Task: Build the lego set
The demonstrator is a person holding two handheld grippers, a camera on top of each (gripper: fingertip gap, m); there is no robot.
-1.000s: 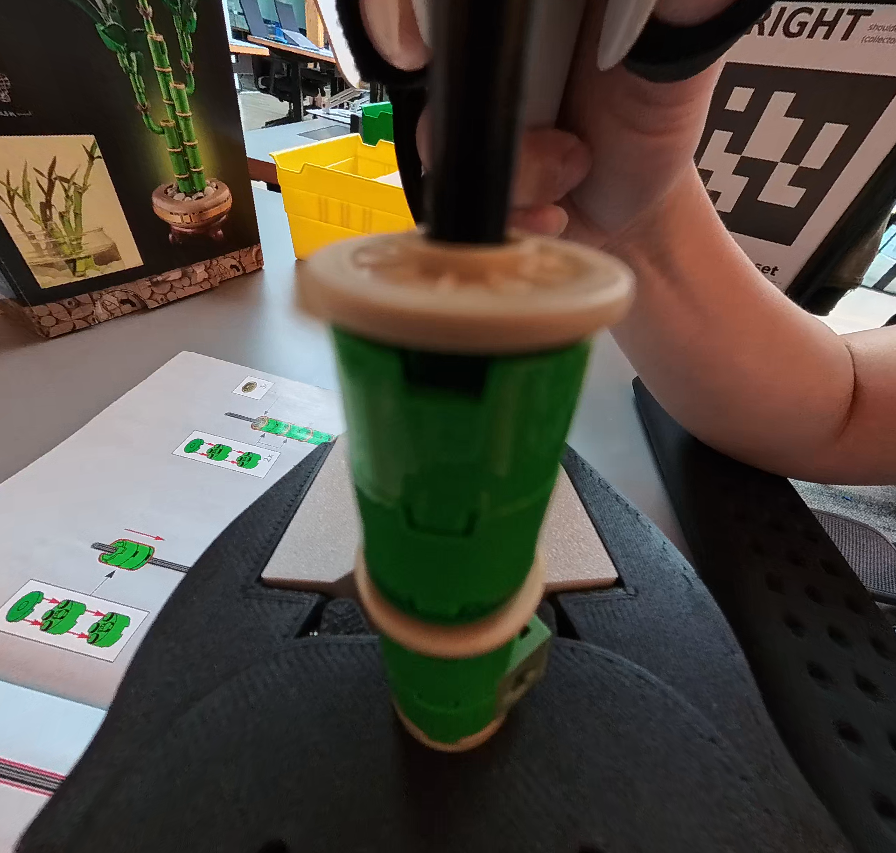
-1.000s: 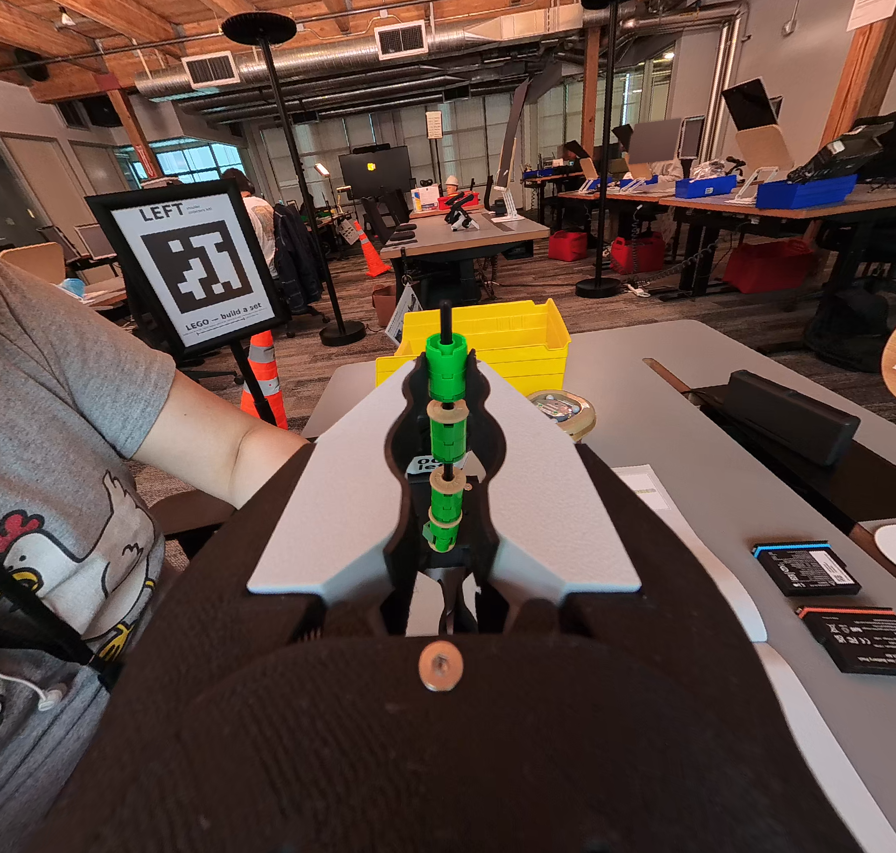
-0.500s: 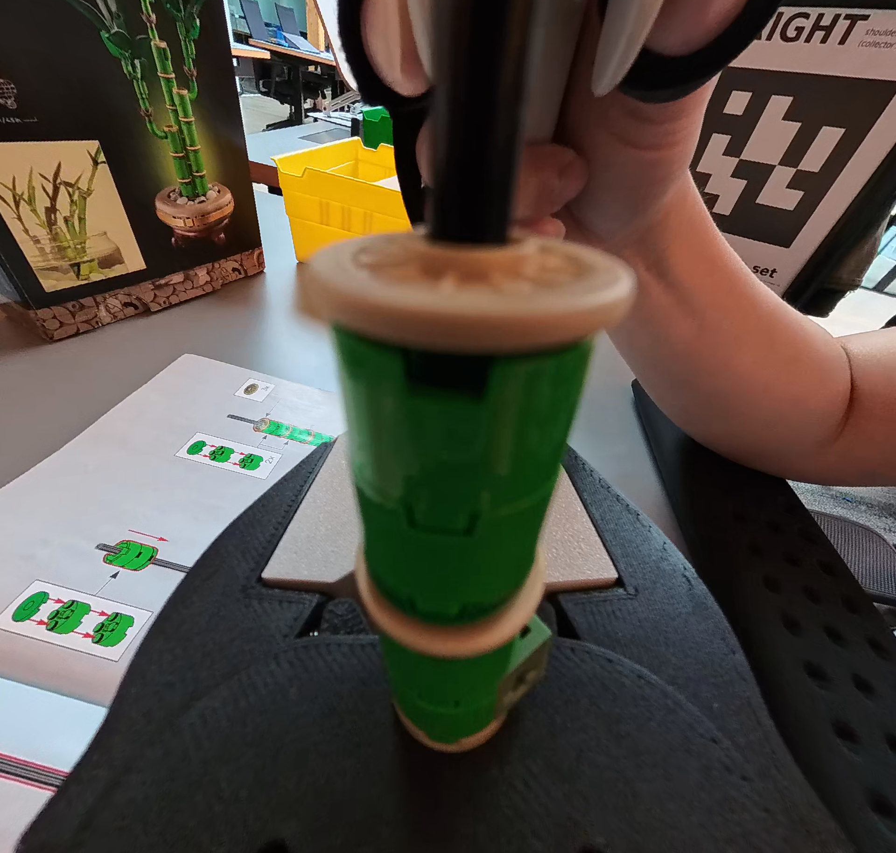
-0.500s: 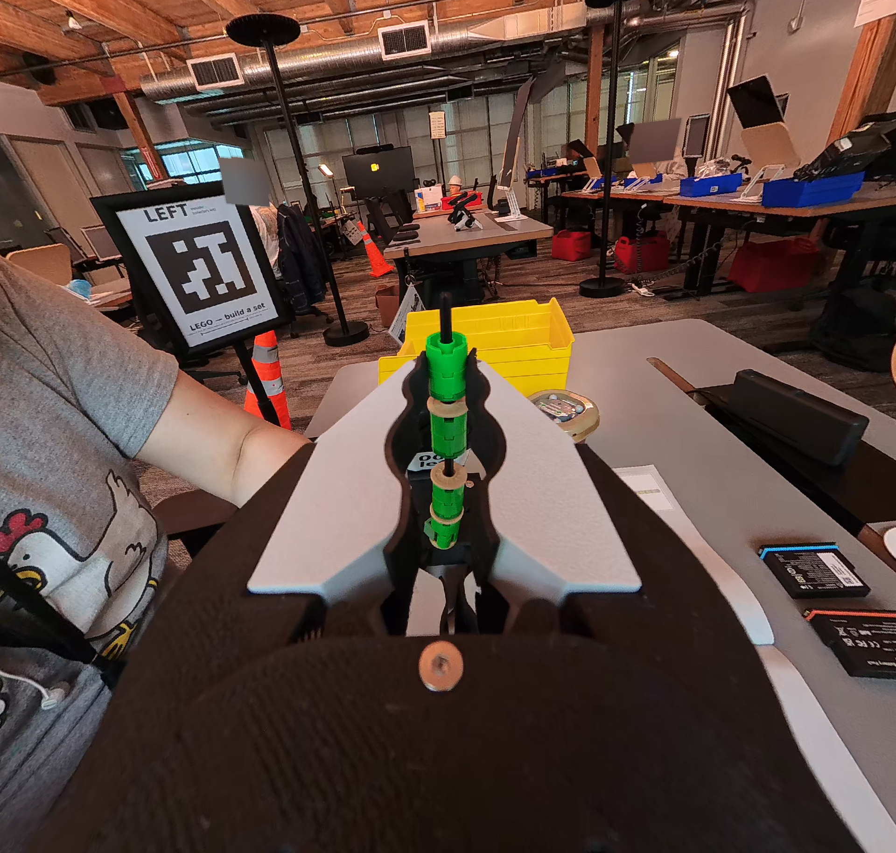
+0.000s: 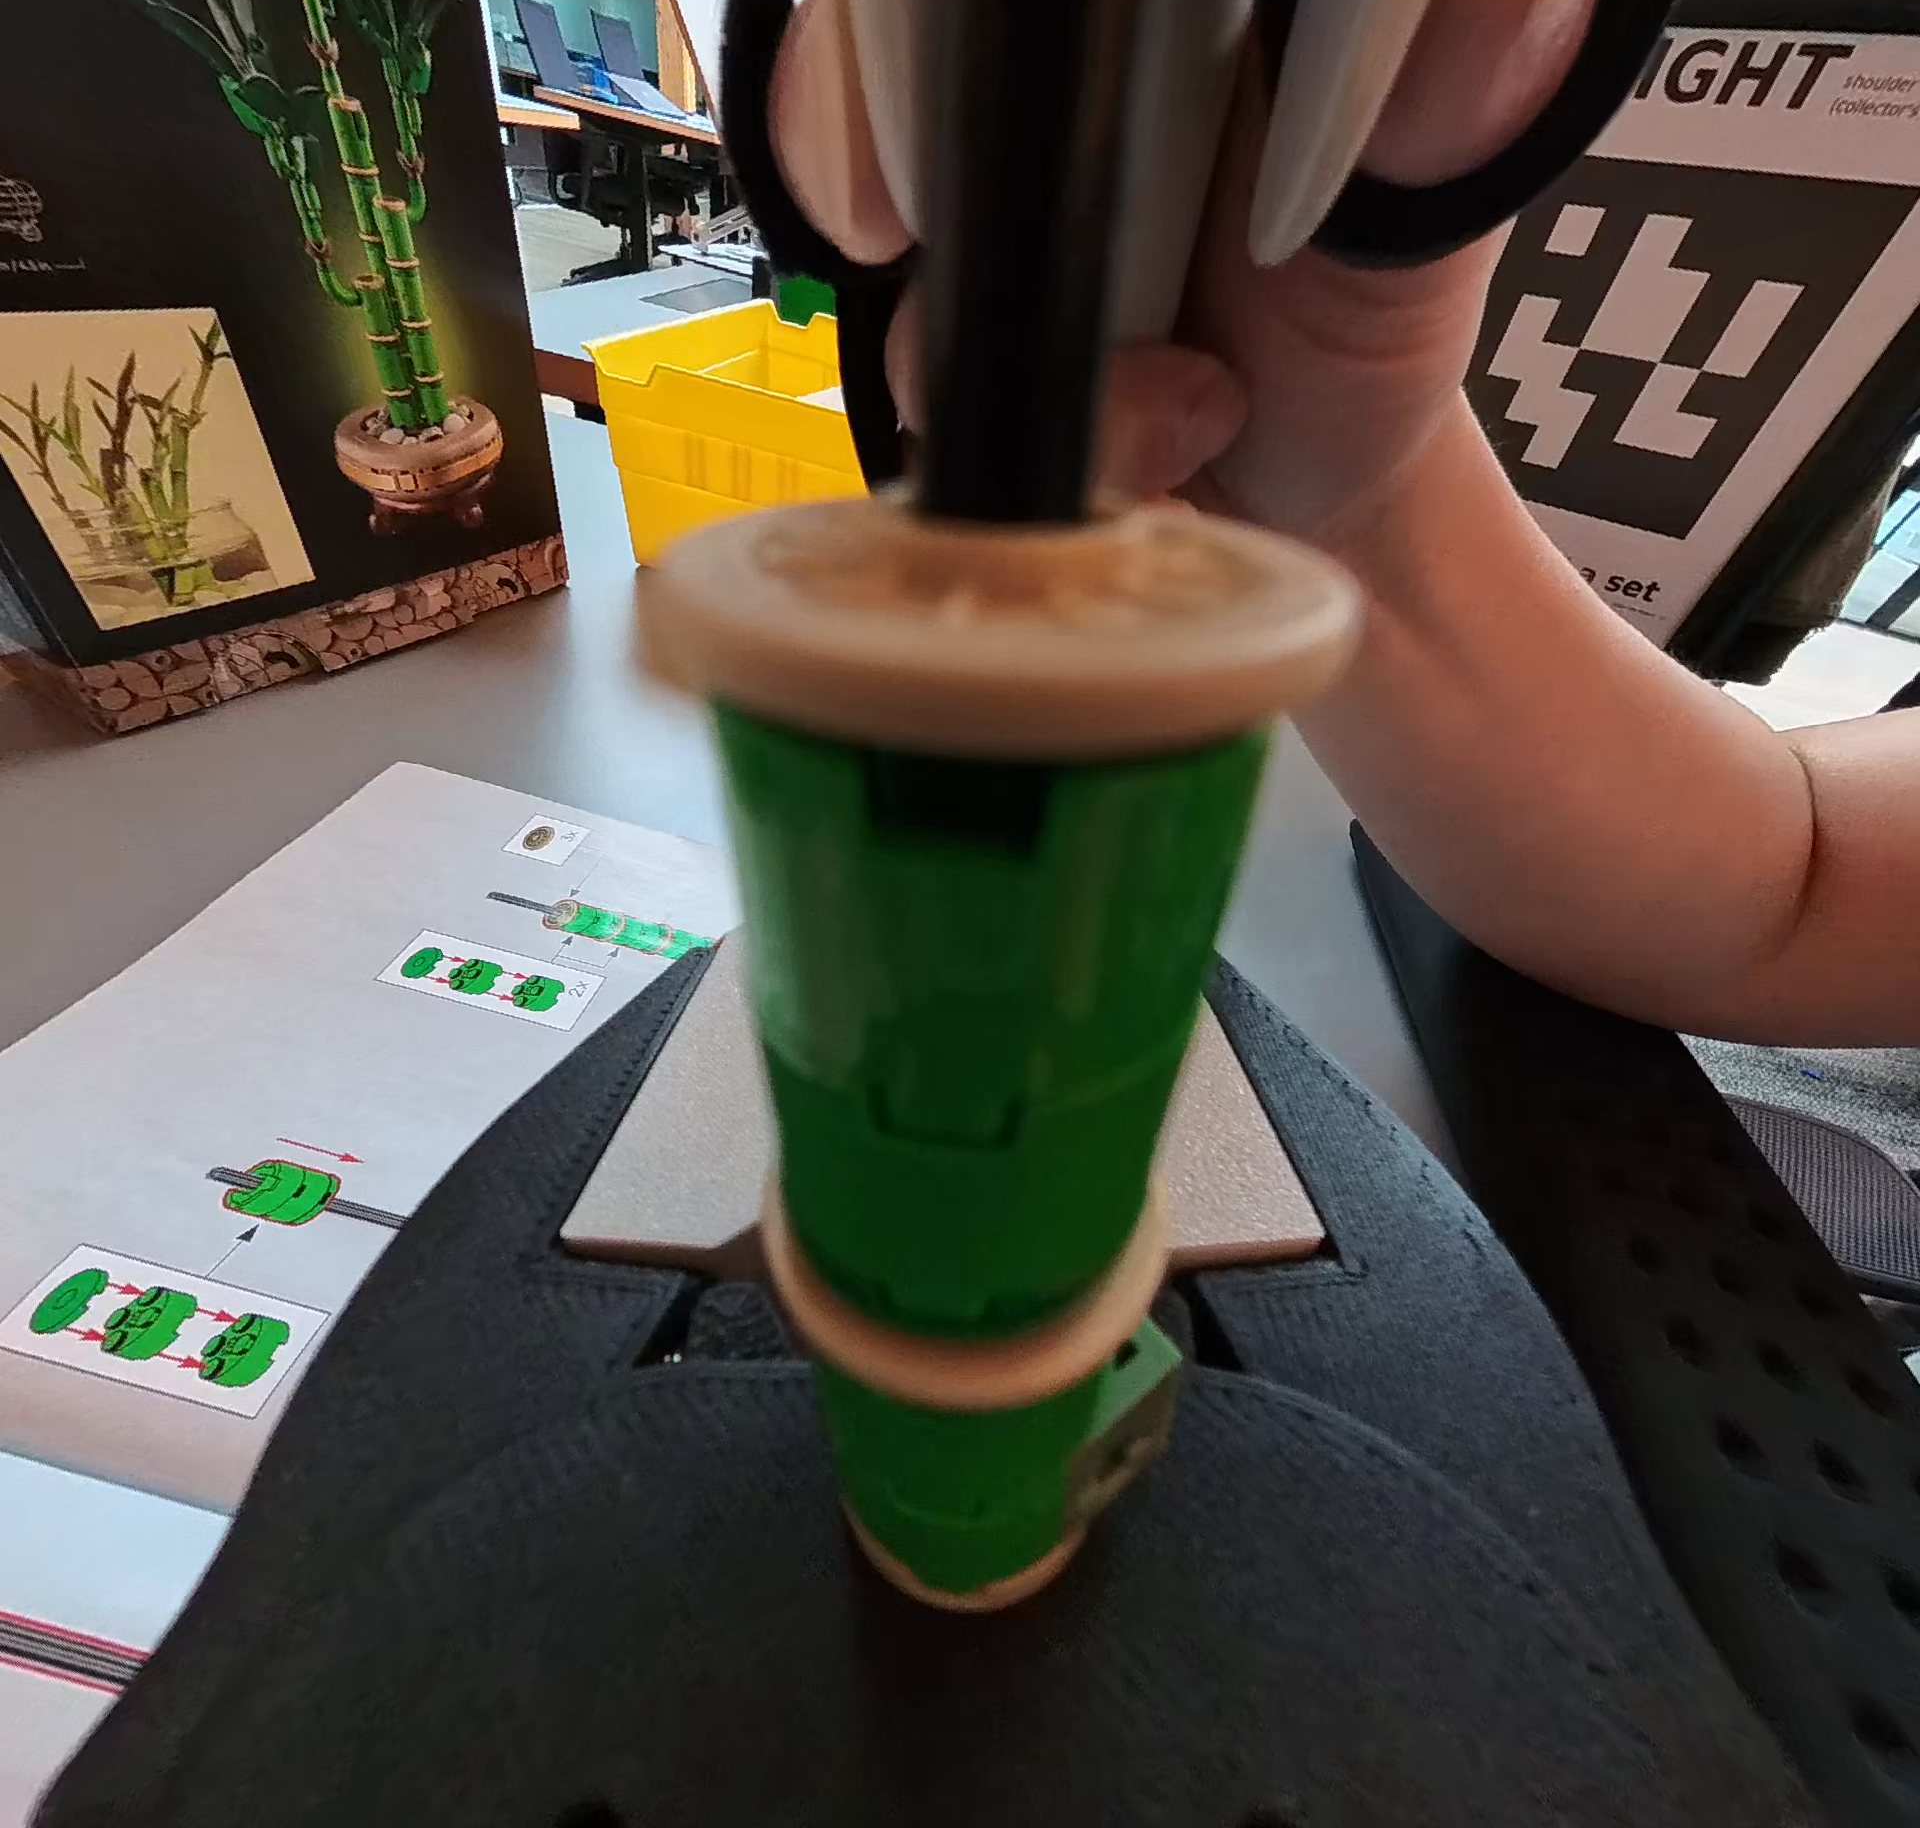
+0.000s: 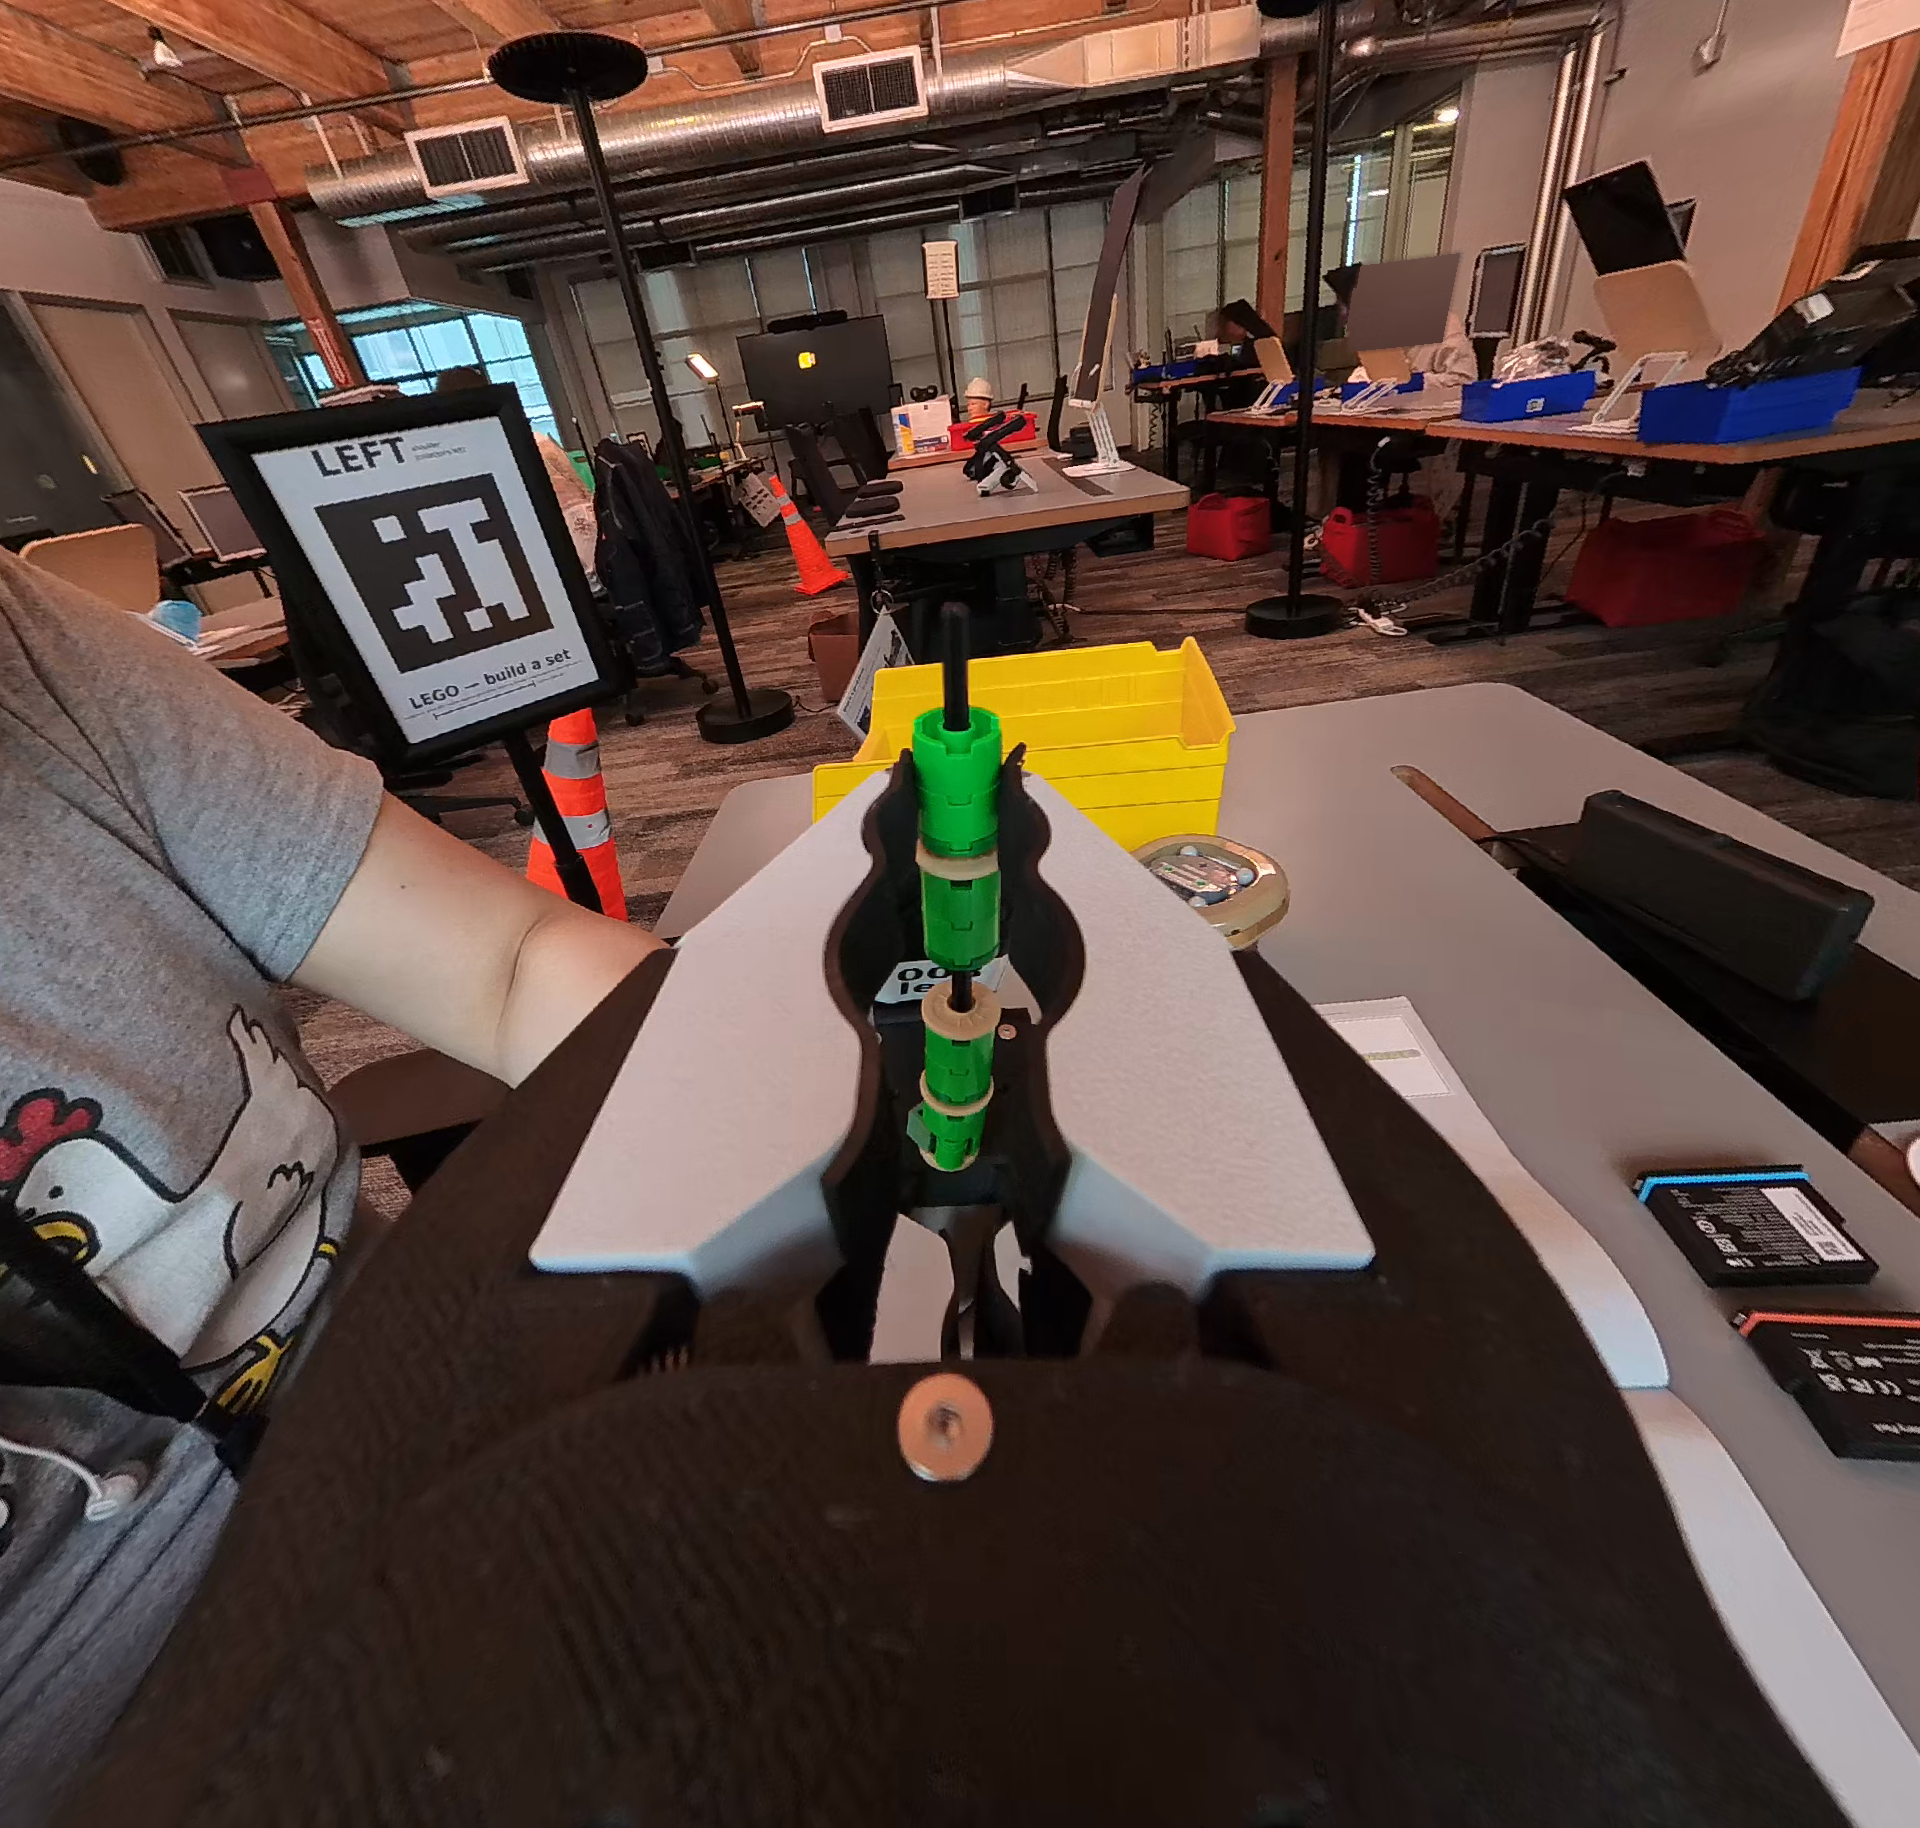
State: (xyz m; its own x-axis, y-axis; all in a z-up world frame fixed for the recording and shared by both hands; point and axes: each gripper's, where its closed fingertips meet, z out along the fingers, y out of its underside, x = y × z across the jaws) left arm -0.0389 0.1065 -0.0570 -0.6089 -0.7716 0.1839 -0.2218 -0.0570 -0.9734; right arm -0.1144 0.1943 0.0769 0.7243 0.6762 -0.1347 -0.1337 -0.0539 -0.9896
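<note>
A bamboo stalk of green round bricks and tan discs on a black axle [image 5: 987, 999] stands upright between both grippers. In the right wrist view the stalk [image 6: 956, 843] has a short bare gap of axle between its upper and lower segments. My right gripper [image 6: 956, 770] is shut on the upper green segment. In the left wrist view it shows above with the person's hand [image 5: 1351, 376]. My left gripper [image 5: 966, 957] is shut around the stalk's lower end, very close to its camera. Its fingertips are hidden behind the stalk.
An open instruction booklet [image 5: 312, 999] lies on the grey table [image 6: 1507, 822]. The set's box [image 5: 260, 272] stands at the back left. A yellow bin [image 6: 1091, 729] is behind the stalk, with a tan round base [image 6: 1216, 885] beside it. Black battery packs [image 6: 1756, 1228] lie at the right. The tips of one gripper are about 15 cm away from the tips of the other.
Nothing has visibly changed. Both grippers keep their hold on the stalk and the views shift only very slightly.
</note>
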